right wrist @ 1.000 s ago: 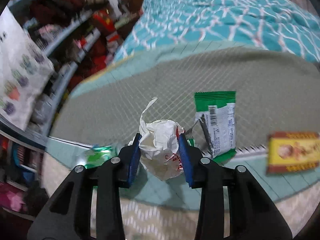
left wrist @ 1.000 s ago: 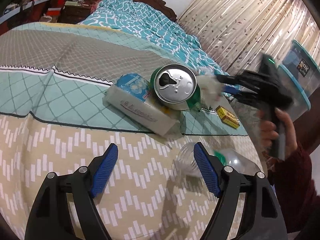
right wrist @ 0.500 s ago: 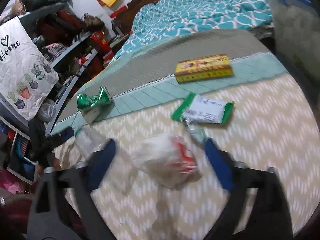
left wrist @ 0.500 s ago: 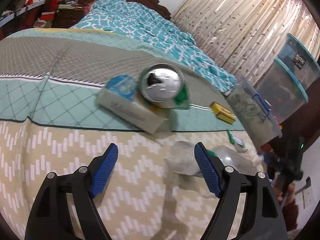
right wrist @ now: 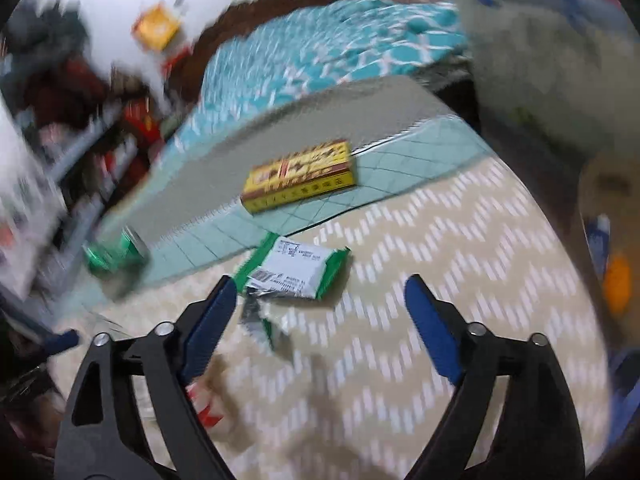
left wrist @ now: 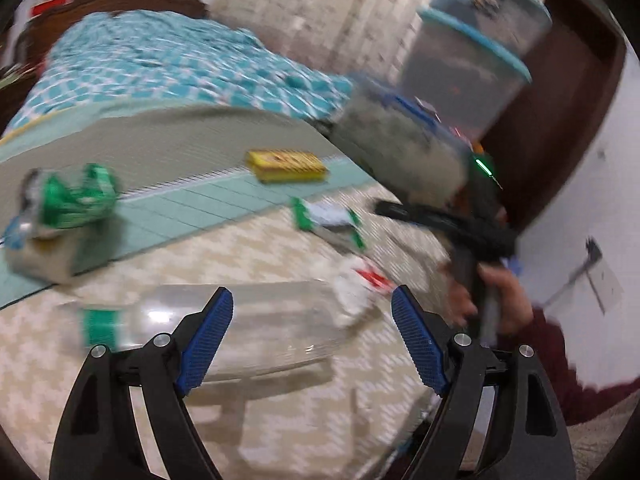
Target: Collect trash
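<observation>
My left gripper (left wrist: pixel 312 336) is open just above a clear plastic bottle (left wrist: pixel 248 328) lying on the bed. A crumpled white paper wad (left wrist: pixel 356 292) lies at the bottle's right end. A crushed green can (left wrist: pixel 72 196) rests on a tissue pack (left wrist: pixel 44 256) at the left. My right gripper (right wrist: pixel 316 320) is open and empty over a green-and-white wrapper (right wrist: pixel 296 264). A yellow box (right wrist: pixel 300 176) lies beyond it. The paper wad shows by the right gripper's left finger (right wrist: pixel 204 404). The right gripper also shows in the left wrist view (left wrist: pixel 452 232).
A grey bin with a blue handle (left wrist: pixel 400 148) stands past the bed's right edge, seen too in the right wrist view (right wrist: pixel 552 64). Stacked clear tubs (left wrist: pixel 472 52) stand behind it. A teal quilt (left wrist: pixel 168 64) covers the far bed. Cluttered shelves (right wrist: pixel 80 152) are at the left.
My right gripper opened and let the paper wad fall onto the bed, then moved over the green wrapper. My left gripper swung right, bringing the bottle between its fingers.
</observation>
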### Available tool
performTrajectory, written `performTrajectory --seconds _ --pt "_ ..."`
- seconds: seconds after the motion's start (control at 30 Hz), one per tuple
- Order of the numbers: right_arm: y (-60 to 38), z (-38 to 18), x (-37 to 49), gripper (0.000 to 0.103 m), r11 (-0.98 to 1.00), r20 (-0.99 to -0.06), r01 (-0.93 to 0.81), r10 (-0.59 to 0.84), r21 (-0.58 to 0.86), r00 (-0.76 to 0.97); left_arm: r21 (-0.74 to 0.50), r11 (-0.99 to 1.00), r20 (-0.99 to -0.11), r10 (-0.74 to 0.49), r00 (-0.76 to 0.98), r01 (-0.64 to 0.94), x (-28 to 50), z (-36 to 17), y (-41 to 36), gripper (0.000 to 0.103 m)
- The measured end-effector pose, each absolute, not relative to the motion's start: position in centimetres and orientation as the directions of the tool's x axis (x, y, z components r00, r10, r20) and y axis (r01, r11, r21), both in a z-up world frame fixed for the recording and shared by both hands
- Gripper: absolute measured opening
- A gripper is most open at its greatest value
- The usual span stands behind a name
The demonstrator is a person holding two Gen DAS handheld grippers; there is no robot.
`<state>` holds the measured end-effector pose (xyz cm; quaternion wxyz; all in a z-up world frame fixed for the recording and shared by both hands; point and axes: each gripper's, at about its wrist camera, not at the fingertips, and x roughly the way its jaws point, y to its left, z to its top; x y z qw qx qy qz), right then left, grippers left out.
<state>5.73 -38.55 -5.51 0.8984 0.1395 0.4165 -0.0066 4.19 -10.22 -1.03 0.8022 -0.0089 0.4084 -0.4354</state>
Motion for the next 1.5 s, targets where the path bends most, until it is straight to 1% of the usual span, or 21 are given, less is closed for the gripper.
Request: performTrajectory --seconds 0.03,0.1,0.13,0.23,0.3,0.37,0.43,0.47,0.5,0.53,0.57,0.63,0.77,0.87,0.97,1.03,1.07,1.13,1.17,1.3,1.5 --pt "-37.7 -5.5 6.8 0.091 0.975 -0.768 0.090 0.101 0.202 0.633 -0.359 0.610 -0.659 -0.701 0.272 0.706 3.6 -1.2 -11.0 0.078" --pt "-36.2 -5.7 8.2 0.098 0.988 -0.787 0.002 0.121 0.153 0.605 -0.343 0.600 -0.675 -0.693 0.255 0.723 2.8 -1.5 -12.1 0.078" --pt "-35.1 -5.9 9.1 0.099 0.992 -0.800 -0.061 0.123 0.107 0.587 -0.336 0.599 -0.681 -0.688 0.252 0.727 2.7 -1.7 -12.3 0.078" --pt "-33.5 -7.4 11.3 0.099 0.985 -0.850 -0.169 0.072 -0.020 0.522 -0.339 0.607 -0.698 -0.674 0.240 0.719 2.7 -2.3 -12.7 0.078" --pt "-33.5 -8.5 12.1 0.099 0.982 -0.877 -0.184 0.061 -0.031 0.477 -0.340 0.611 -0.700 -0.672 0.242 0.714 2.8 -2.3 -12.6 0.078" --pt "-35.1 -8.9 12.4 0.099 0.986 -0.875 -0.166 0.087 0.008 0.476 -0.329 0.615 -0.706 -0.665 0.246 0.717 2.8 -2.3 -12.8 0.078" --pt "-36.2 -8.4 11.8 0.085 0.990 -0.861 -0.142 0.077 0.006 0.502 -0.319 0.616 -0.708 -0.660 0.250 0.721 2.8 -2.2 -12.9 0.078" --pt "-36.8 -8.2 11.2 0.068 0.993 -0.855 -0.120 0.069 0.007 0.514 -0.309 0.613 -0.711 -0.657 0.252 0.727 2.8 -2.2 -13.1 0.078" --pt "-37.4 -8.0 10.7 0.040 0.995 -0.851 -0.096 0.058 0.009 0.523 -0.300 0.612 -0.712 -0.654 0.254 0.732 2.8 -2.2 -13.3 0.078" --pt "-38.4 -7.9 10.1 0.025 0.998 -0.850 -0.061 0.054 0.025 0.523 -0.290 0.609 -0.714 -0.651 0.256 0.738 2.8 -2.1 -13.6 0.078" --pt "-39.3 -7.9 9.4 0.016 0.998 -0.847 -0.028 0.059 0.052 0.528 -0.272 0.603 -0.718 -0.646 0.259 0.750 2.8 -2.1 -14.1 0.078" --pt "-41.1 -8.0 7.3 0.009 0.996 -0.835 0.030 0.058 0.089 0.547 -0.241 0.588 -0.721 -0.641 0.263 0.772 2.8 -1.9 -15.3 0.081" --pt "-43.9 -7.5 2.0 0.009 0.956 -0.768 0.103 0.153 0.273 0.622 -0.154 0.548 -0.737 -0.618 0.274 0.822 2.9 -2.2 -18.2 0.086" --pt "-45.2 -6.9 -1.9 0.009 0.911 -0.699 0.129 0.204 0.392 0.685 -0.106 0.519 -0.780 -0.573 0.253 0.848 3.6 -3.2 -20.7 0.086" --pt "-46.5 -6.6 -4.9 0.009 0.868 -0.642 0.144 0.230 0.475 0.732 -0.018 0.493 -0.830 -0.493 0.262 0.870 4.1 -4.7 -23.2 0.085" --pt "-47.0 -6.4 -6.4 0.009 0.849 -0.612 0.147 0.236 0.507 0.755 -0.007 0.480 -0.857 -0.455 0.243 0.877 4.6 -5.6 -24.5 0.072" --pt "-47.1 -6.4 -6.6 0.009 0.844 -0.603 0.150 0.233 0.515 0.763 -0.001 0.464 -0.878 -0.425 0.221 0.886 4.9 -6.2 -25.4 0.056" --pt "-47.6 -6.3 -7.3 0.009 0.838 -0.591 0.163 0.216 0.520 0.777 0.040 0.453 -0.873 -0.419 0.252 0.891 4.7 -6.1 -26.0 0.046" --pt "-48.1 -6.4 -7.6 0.009 0.837 -0.588 0.173 0.203 0.519 0.783 0.026 0.436 -0.879 -0.419 0.228 0.899 4.8 -5.9 -26.8 0.044" --pt "-50.2 -6.7 -8.5 0.009 0.816 -0.574 0.223 0.155 0.533 0.804 -0.038 0.426 -0.867 -0.464 0.182 0.904 5.2 -5.0 -28.9 0.043" --pt "-54.3 -7.0 -11.2 0.009 0.776 -0.571 0.330 0.046 0.537 0.820 -0.204 0.395 -0.831 -0.554 0.055 0.896 6.0 -2.9 -34.8 0.044"
